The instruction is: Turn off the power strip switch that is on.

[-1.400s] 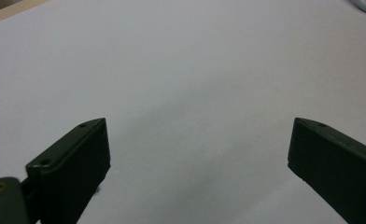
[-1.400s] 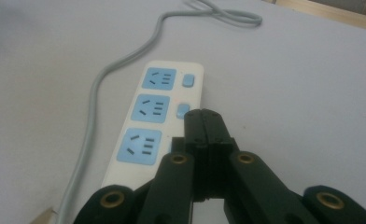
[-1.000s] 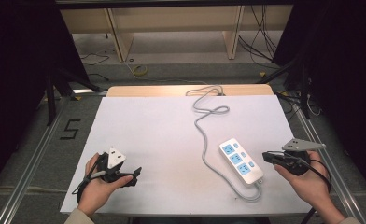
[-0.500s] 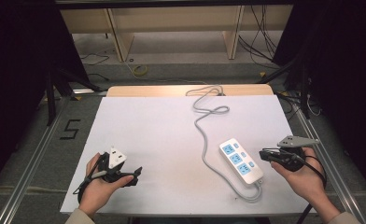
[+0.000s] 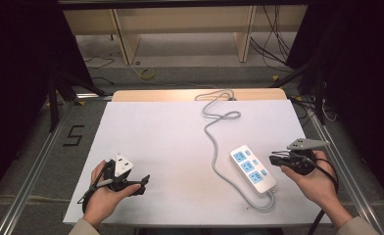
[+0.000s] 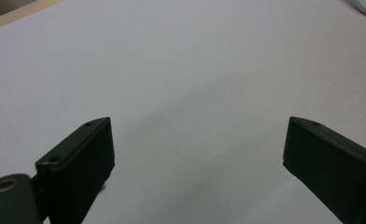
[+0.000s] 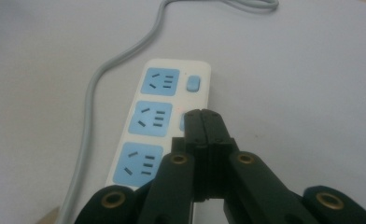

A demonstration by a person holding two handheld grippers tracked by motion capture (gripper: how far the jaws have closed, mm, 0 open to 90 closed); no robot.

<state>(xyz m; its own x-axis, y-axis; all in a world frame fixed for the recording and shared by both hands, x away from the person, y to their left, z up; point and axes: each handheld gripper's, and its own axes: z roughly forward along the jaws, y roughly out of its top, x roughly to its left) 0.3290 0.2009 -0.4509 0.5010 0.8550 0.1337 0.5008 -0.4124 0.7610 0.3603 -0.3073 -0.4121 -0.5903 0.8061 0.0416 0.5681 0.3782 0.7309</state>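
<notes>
While my right gripper (image 7: 203, 122) has its jaws pressed flat together with nothing between them, its tip hangs just over the power strip (image 7: 160, 119), right at the middle blue switch (image 7: 182, 122) on the strip's edge. From the right gripper view I judge I am about to push that switch with the closed tip; whether the tip is touching the button or just above it, I cannot tell. The switch beyond it (image 7: 192, 84), beside the farthest socket, sits clear and untouched.

In the high view, my right gripper (image 5: 274, 160) sits at the near right of the white table (image 5: 156, 137), just beside the power strip (image 5: 252, 169), which lies at an angle with its three blue sockets facing up. My left gripper (image 5: 143, 180) rests at the near left corner, well apart from the strip, and its own view shows its jaws spread wide over bare white surface, holding nothing.

Farther out, the grey cord (image 5: 214, 142) loops from the strip's near end, runs up the table in curves and goes off the far edge. Nothing is plugged into any socket.

As I see it, the approach is done and the press itself is what remains, along with any other switches to work.
</notes>
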